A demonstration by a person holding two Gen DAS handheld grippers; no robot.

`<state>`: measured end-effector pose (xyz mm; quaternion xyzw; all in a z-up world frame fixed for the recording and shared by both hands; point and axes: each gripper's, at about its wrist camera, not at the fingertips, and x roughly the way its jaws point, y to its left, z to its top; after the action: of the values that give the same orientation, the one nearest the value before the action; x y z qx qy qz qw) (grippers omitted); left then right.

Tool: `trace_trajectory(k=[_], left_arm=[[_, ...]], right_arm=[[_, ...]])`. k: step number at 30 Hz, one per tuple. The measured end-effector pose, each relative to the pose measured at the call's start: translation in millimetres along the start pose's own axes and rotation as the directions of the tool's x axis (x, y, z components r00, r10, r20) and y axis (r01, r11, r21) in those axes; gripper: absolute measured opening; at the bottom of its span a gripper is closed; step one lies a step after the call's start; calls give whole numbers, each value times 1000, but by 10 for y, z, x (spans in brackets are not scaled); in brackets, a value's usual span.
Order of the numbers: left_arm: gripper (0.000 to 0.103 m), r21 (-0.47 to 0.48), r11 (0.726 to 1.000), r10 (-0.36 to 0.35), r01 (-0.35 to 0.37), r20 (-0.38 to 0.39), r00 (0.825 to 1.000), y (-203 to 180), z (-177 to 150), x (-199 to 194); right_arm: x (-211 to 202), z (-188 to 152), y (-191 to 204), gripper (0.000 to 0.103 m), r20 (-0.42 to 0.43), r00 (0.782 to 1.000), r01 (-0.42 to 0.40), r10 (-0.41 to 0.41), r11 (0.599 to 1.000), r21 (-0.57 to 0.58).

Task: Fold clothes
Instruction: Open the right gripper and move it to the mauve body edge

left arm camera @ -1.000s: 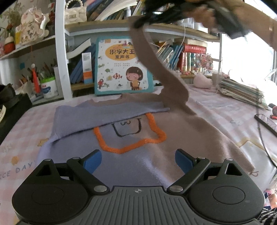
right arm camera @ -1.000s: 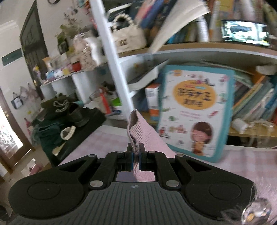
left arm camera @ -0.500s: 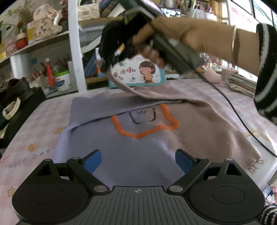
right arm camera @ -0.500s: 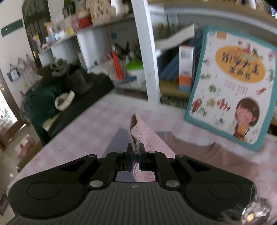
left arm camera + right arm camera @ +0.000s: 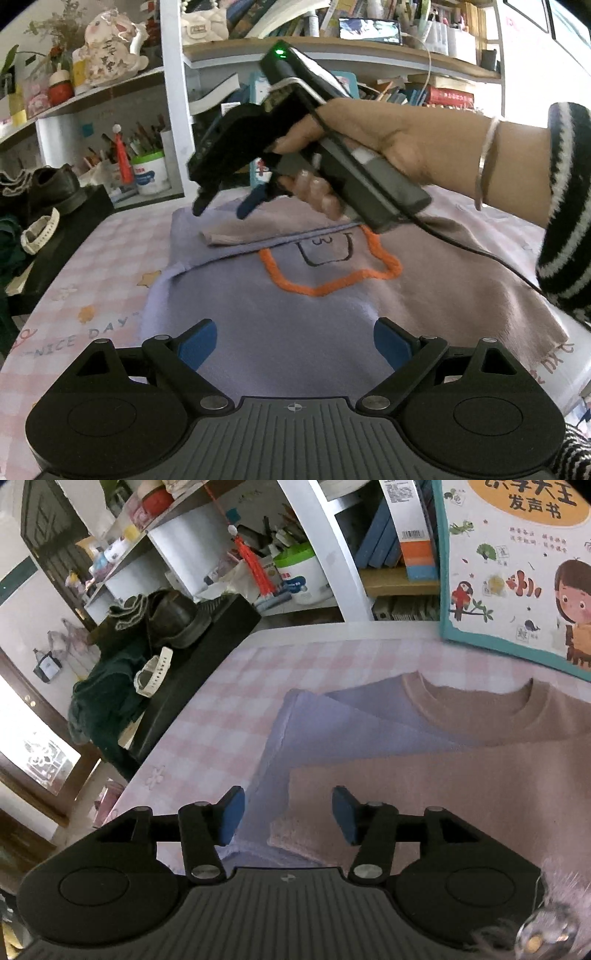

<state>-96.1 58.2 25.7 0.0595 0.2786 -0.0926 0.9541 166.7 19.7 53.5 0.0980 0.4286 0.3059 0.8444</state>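
A lavender and tan sweater [image 5: 295, 310] with an orange outline design [image 5: 332, 284] lies flat on the pink checked table [image 5: 110, 258]. Both sleeves are folded across its upper chest; the tan sleeve [image 5: 236, 236] lies on top. My left gripper [image 5: 295, 338] is open and empty, hovering over the sweater's hem. My right gripper [image 5: 286, 818] is open just above the tan sleeve cuff [image 5: 295, 834], which rests on the sweater [image 5: 480, 775]. It also shows in the left wrist view [image 5: 221, 206], held by a hand over the sleeve end.
A bookshelf stands behind the table, with a picture book [image 5: 517, 572] leaning at the table's far edge. A black box [image 5: 66, 229] with shoes and a watch sits at the left. A white tub [image 5: 147, 177] of pens stands on the shelf. A cable [image 5: 480, 254] trails over the sweater.
My right gripper carried the tan sleeve down and left across the sweater, laid it flat, and opened. The left gripper stayed open near the hem.
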Motion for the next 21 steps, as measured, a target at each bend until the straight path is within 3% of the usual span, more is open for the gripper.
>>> trace_trajectory(k=[4, 8, 10, 13, 21], left_arm=[[94, -10, 1000, 13, -13, -2, 1000, 49, -14, -4], [94, -7, 1000, 30, -30, -7, 1000, 105, -37, -8], [94, -6, 999, 39, -39, -13, 999, 146, -48, -20], [94, -14, 999, 43, -43, -13, 999, 220, -53, -61], [94, -51, 999, 0, -3, -59, 998, 467, -35, -104]], right_arm=[[-283, -86, 10, 69, 22, 1000, 19, -18, 999, -40], [-784, -302, -102, 73, 62, 998, 27, -22, 996, -84], [-1036, -449, -185, 81, 80, 995, 75, -66, 991, -113], [-1433, -746, -322, 83, 120, 979, 180, -162, 971, -155], [-2245, -1505, -868, 85, 69, 952, 300, -299, 954, -2]])
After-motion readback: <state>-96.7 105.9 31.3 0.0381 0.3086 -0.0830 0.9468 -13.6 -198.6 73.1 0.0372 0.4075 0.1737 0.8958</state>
